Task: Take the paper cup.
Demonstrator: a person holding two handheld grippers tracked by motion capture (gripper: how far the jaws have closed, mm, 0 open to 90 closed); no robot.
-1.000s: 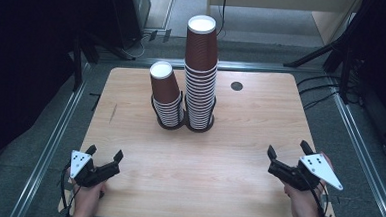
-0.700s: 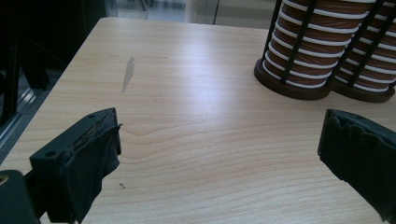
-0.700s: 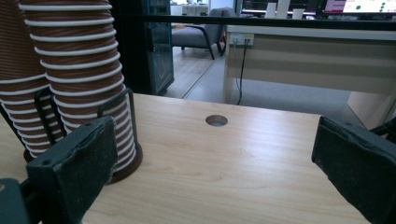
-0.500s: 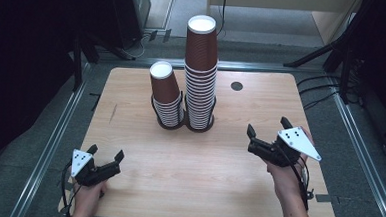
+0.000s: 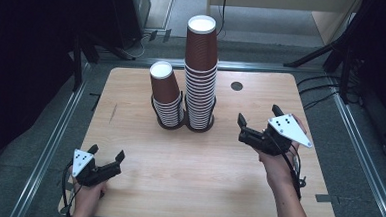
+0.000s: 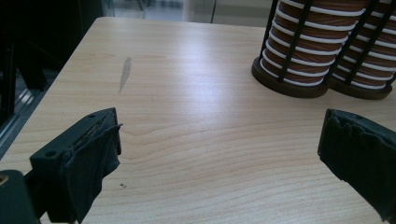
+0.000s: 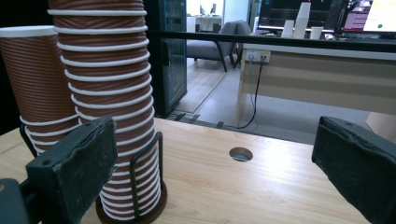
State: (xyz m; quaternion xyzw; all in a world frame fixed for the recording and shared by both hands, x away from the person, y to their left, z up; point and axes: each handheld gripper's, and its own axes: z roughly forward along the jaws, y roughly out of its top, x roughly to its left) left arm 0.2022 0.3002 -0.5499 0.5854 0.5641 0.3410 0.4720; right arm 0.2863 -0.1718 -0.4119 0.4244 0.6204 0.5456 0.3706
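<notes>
Fingers of the right gripper (image 5: 250, 127) spread apart beside the tall cup stack (image 5: 201, 74) near the table's far edge; cups light, crushable, best gripped gently at the top cup's ribbed wall.

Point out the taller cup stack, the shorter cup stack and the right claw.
taller cup stack (image 5: 201, 74), high view, ribbed side at mid-height
shorter cup stack (image 5: 164, 87), high view, side of the top cup
right claw (image 5: 256, 128), high view, midway between its open jaws

Overhead light even on surface (image 5: 202, 174); surroundings dark. Soft glare patch on wood in left gripper view. Near jaws blurred; bright office background slightly washed out.
</notes>
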